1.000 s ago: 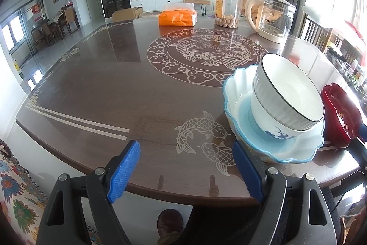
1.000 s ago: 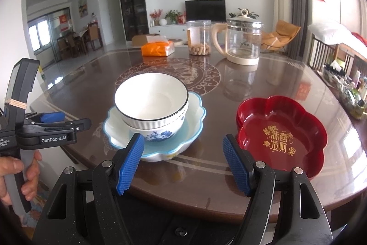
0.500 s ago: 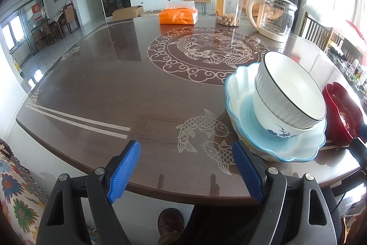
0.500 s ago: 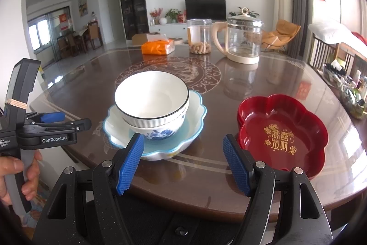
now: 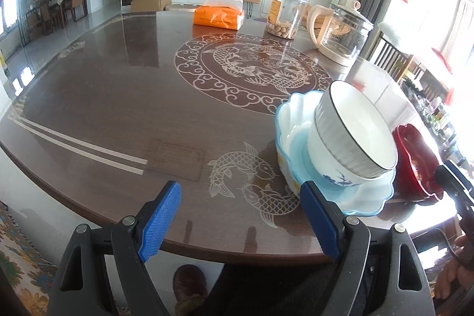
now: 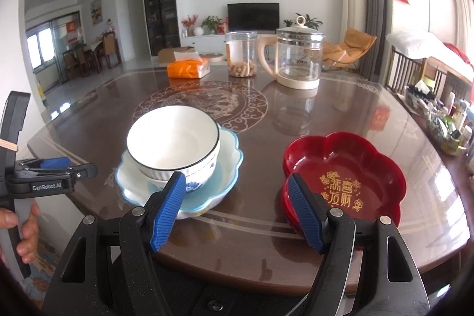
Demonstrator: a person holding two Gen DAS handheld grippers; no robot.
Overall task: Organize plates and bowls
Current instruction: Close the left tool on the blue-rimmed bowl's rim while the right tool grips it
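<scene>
A white bowl with a dark rim is stacked, a little tilted, in a blue-patterned bowl, and both sit in a pale blue scalloped dish near the table's front edge. The stack also shows in the left wrist view. Red flower-shaped plates, apparently two stacked, lie to its right. My left gripper is open and empty at the table edge, left of the stack. My right gripper is open and empty, low at the edge between the stack and the red plates.
The round brown table carries an orange tissue pack, a clear jar of snacks and a glass kettle at the far side. A shelf of bottles stands to the right.
Both grippers have stayed open with little movement. The views shifted slightly; the bowls and plates have not moved.
</scene>
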